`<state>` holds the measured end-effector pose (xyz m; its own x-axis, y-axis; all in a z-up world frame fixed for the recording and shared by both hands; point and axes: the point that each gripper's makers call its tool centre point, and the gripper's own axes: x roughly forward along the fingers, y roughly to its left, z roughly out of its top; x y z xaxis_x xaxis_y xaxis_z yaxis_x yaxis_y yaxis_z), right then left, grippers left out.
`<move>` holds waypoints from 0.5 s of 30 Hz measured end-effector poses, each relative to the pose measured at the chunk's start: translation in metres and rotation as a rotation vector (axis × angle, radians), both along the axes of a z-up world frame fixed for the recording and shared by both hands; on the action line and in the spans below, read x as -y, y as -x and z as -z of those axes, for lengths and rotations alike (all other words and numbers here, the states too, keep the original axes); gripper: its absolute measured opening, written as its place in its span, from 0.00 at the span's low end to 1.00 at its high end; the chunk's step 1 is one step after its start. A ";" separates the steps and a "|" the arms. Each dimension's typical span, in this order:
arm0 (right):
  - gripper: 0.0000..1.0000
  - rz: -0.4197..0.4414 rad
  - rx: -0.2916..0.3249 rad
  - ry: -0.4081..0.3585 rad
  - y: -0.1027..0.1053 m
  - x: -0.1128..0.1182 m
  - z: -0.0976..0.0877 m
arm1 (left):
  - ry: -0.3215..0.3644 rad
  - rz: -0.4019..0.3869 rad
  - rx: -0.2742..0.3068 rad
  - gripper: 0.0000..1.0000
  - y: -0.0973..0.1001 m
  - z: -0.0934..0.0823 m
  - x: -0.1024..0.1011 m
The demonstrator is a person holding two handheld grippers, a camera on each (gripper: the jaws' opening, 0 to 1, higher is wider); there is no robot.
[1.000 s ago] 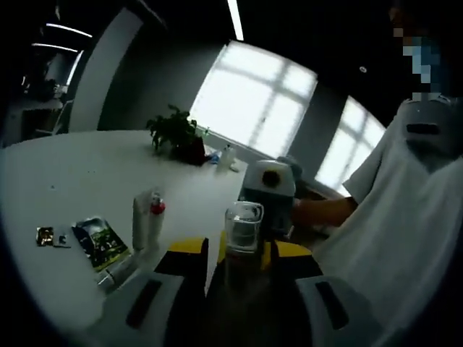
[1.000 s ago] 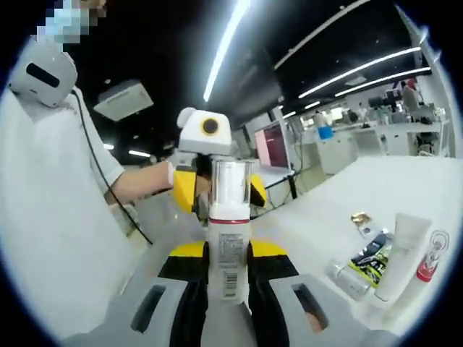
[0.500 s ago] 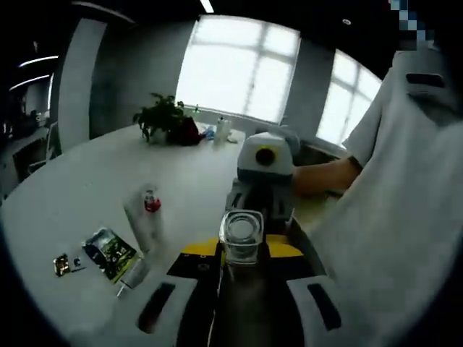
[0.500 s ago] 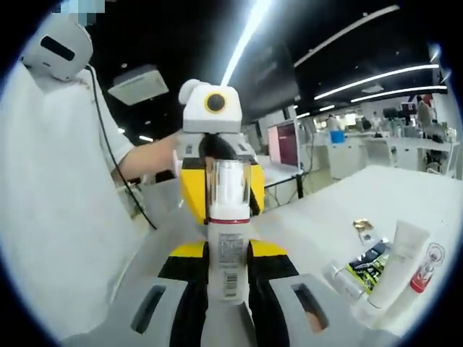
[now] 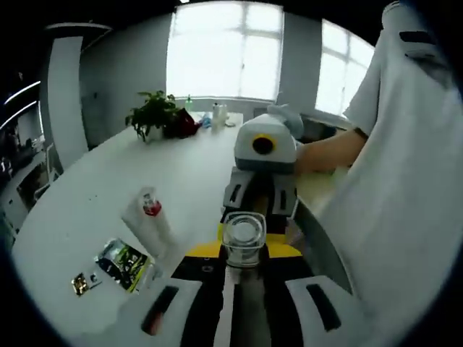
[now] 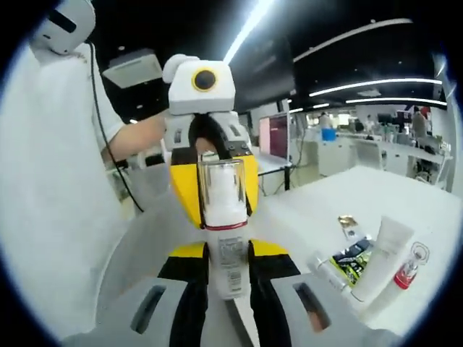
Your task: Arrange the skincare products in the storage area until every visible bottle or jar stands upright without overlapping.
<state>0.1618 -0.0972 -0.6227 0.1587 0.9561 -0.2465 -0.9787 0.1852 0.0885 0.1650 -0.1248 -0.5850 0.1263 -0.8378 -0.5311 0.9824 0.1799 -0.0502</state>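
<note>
While both grippers meet above the table edge, one pump bottle (image 6: 226, 238) is held between them.

The bottle's body is pinched by the right gripper (image 6: 226, 269), and its clear cap (image 5: 243, 237) is clamped by the left gripper (image 5: 244, 262). On the white table (image 6: 376, 195), a white tube (image 6: 379, 254), a red-capped tube (image 6: 402, 277) and a sachet (image 6: 349, 256) are seen nearby.
</note>
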 end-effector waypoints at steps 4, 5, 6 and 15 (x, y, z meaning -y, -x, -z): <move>0.21 0.052 -0.011 0.019 -0.007 0.006 0.006 | 0.015 -0.005 0.004 0.23 -0.006 0.004 0.004; 0.22 0.074 -0.009 0.025 -0.009 0.008 0.007 | 0.016 -0.009 0.003 0.23 -0.008 0.005 0.005; 0.22 0.091 -0.017 0.028 -0.011 0.010 0.009 | 0.016 -0.011 0.003 0.23 -0.009 0.006 0.006; 0.46 0.230 -0.050 0.089 -0.026 0.030 0.033 | -0.009 -0.015 -0.002 0.23 -0.022 0.027 0.016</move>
